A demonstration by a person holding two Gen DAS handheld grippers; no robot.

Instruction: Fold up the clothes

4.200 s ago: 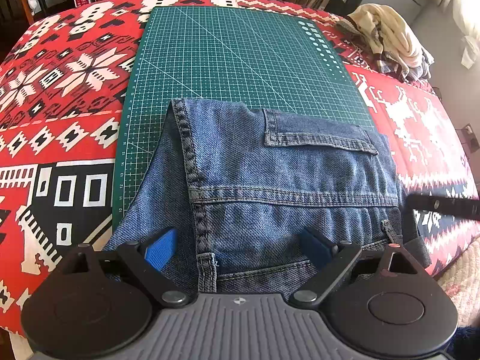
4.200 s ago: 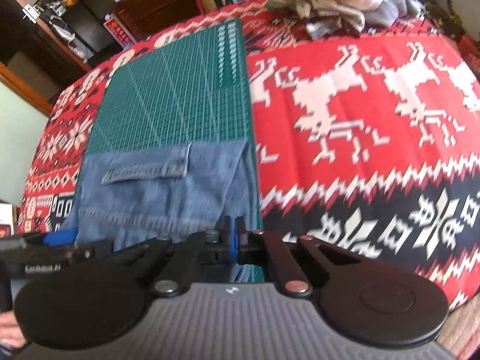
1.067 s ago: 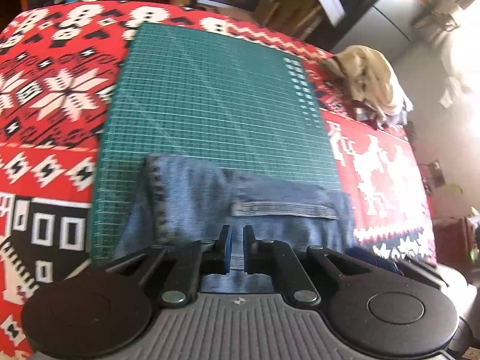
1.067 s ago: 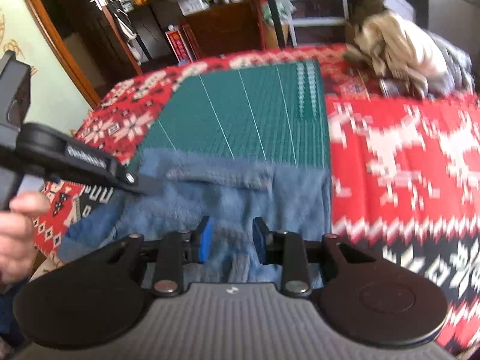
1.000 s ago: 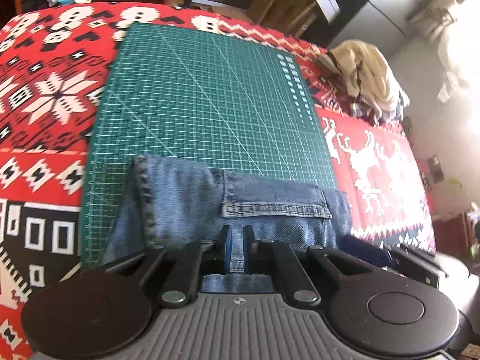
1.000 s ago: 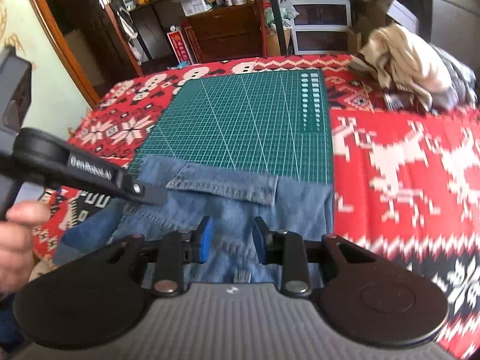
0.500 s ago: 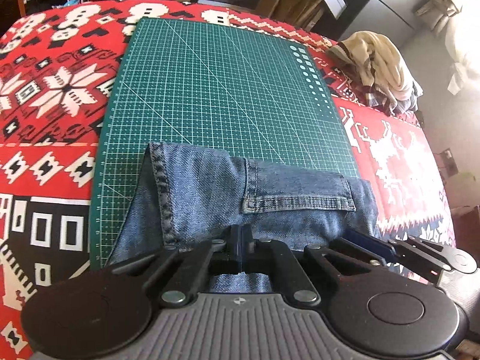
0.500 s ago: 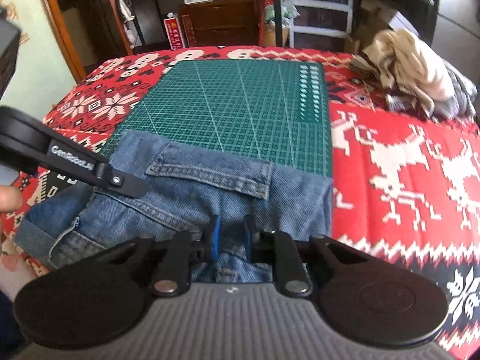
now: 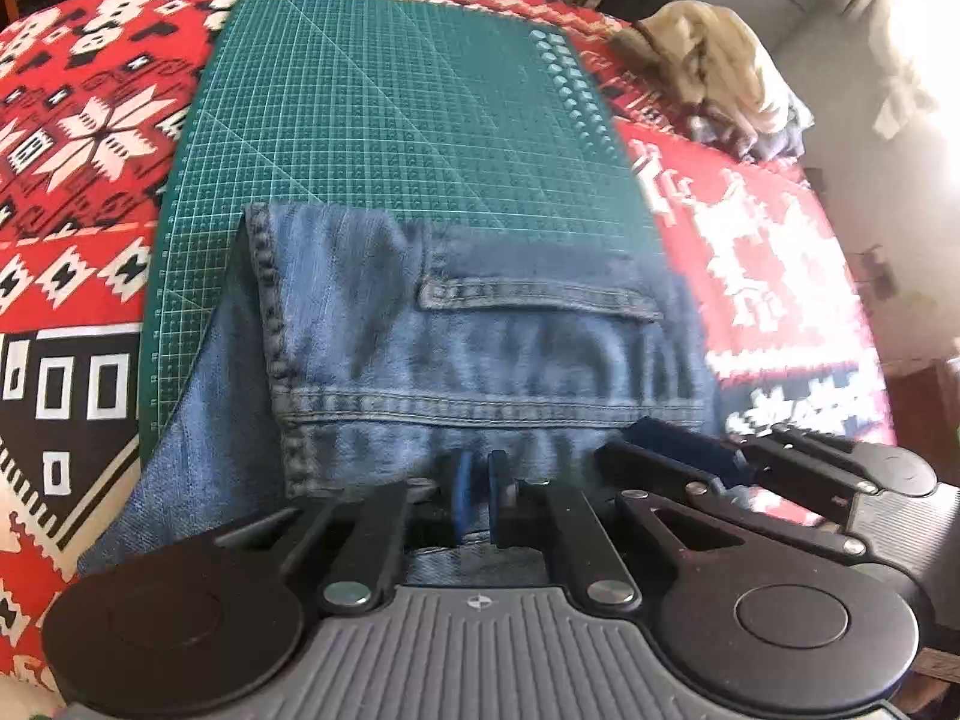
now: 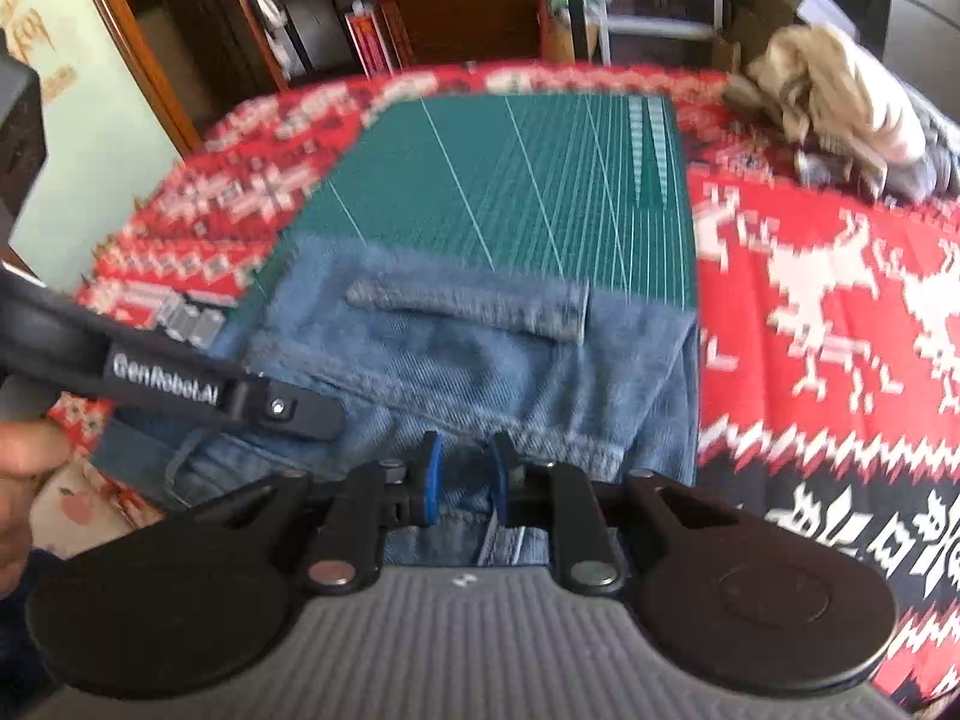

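Folded blue denim jeans (image 9: pixel 480 354) lie on the near end of the green gridded cutting mat (image 9: pixel 396 114), their near edge hanging off it toward me, over the red patterned blanket (image 9: pixel 72 138).

Left gripper (image 9: pixel 477 498): half a second ago the blue pads were pressed together on the near denim edge; now a narrow slit shows between them, with cloth behind it. I cannot tell whether they are pinching fabric or have let go.

Right gripper (image 10: pixel 465 477): pads stand further apart than half a second ago — a clear gap, denim visible through it, nothing clamped.

Both tools sit side by side at the near edge. The flapped pocket (image 10: pixel 468 306) lies flat, and the bundle has not shifted on the mat.

Reading: I judge this as the release after laying a fold — the jeans hold their shape unaided. The heap of pale crumpled clothes (image 10: pixel 840 108) at the far right corner remains unfolded.
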